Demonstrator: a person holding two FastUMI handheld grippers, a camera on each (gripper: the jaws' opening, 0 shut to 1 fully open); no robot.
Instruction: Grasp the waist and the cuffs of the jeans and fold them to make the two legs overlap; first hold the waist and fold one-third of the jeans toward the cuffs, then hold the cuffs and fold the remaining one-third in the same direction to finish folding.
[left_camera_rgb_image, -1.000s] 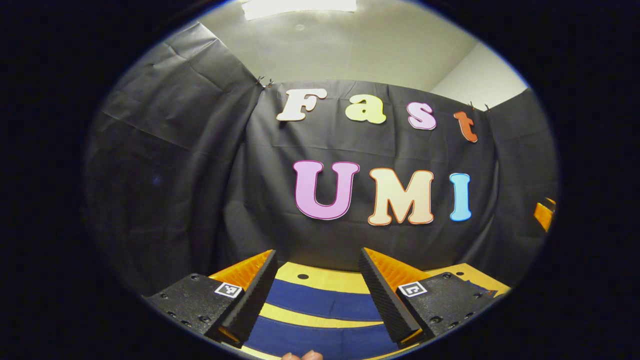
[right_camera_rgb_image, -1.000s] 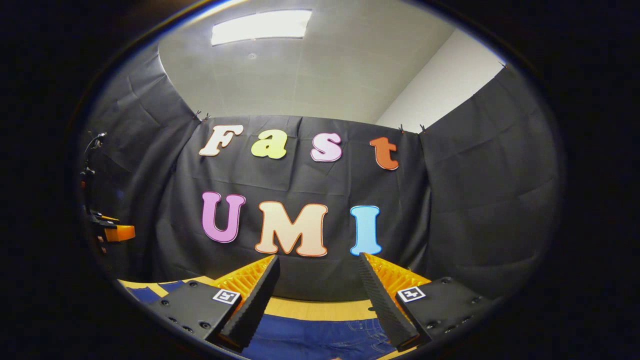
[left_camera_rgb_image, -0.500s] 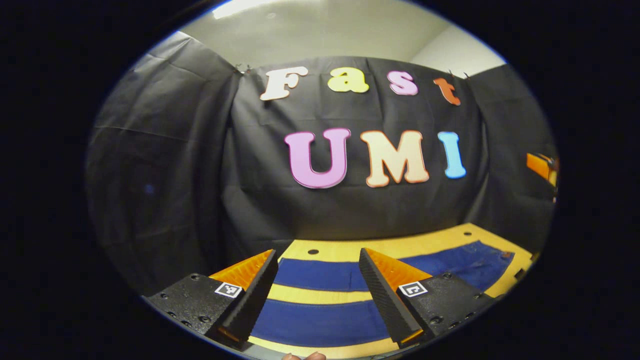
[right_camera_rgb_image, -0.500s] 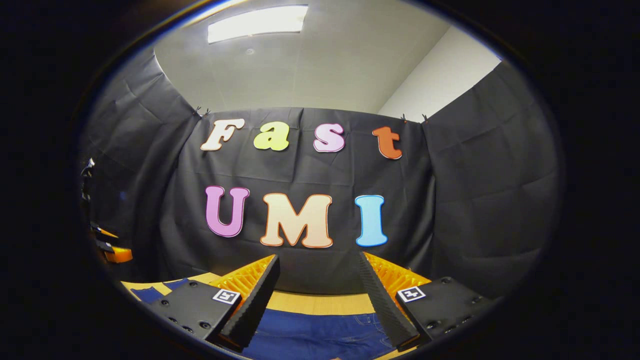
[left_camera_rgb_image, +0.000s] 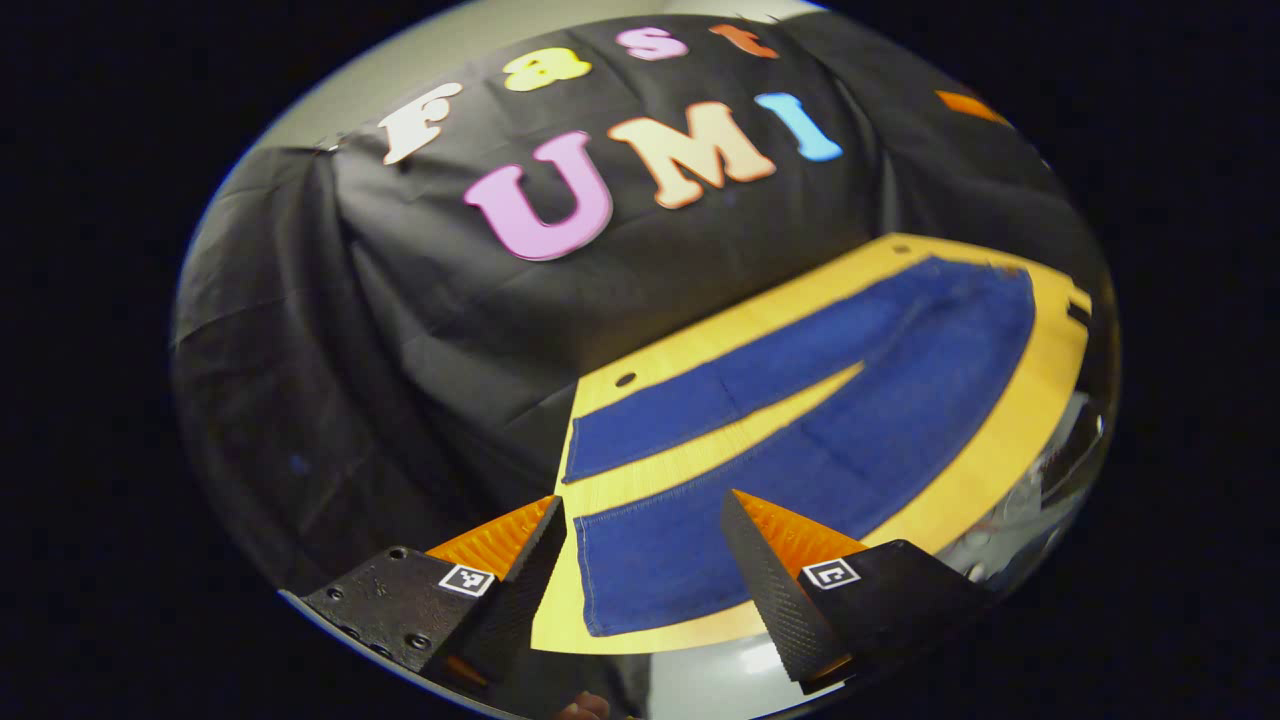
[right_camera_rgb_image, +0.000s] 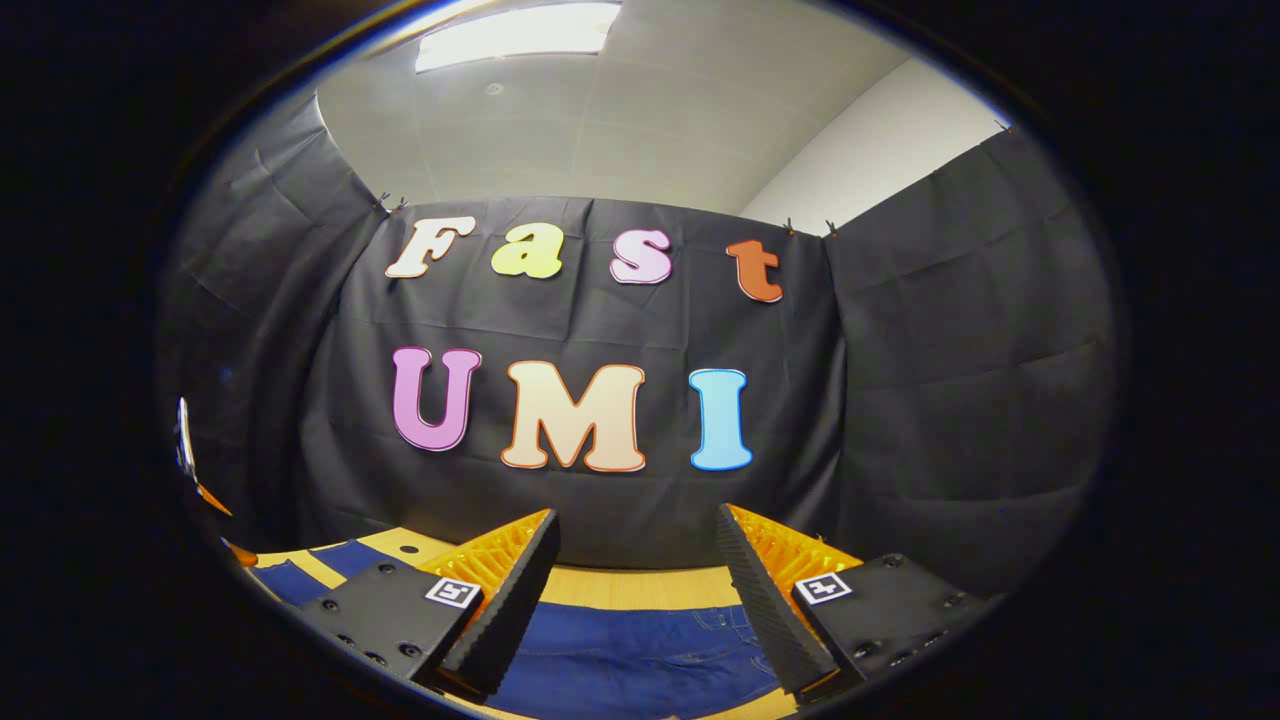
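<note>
Your left claw (left_camera_rgb_image: 640, 585): fingers spread, empty, above near cuff of jeans (left_camera_rgb_image: 800, 420). Your right claw (right_camera_rgb_image: 635, 600): spread, empty, over waist. Jeans flat on table (left_camera_rgb_image: 1010, 440), legs apart.

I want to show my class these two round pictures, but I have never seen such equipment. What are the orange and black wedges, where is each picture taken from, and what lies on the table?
A person holds a two-finger grasping tool in each hand, and a camera rides on each. The wedges are the fingers. In the left gripper view, the left tool is open above one cuff of blue jeans, which lie flat, legs apart, on a yellow wooden table. In the right gripper view, the right tool is open over the jeans' pocket area. Neither tool holds anything.
</note>
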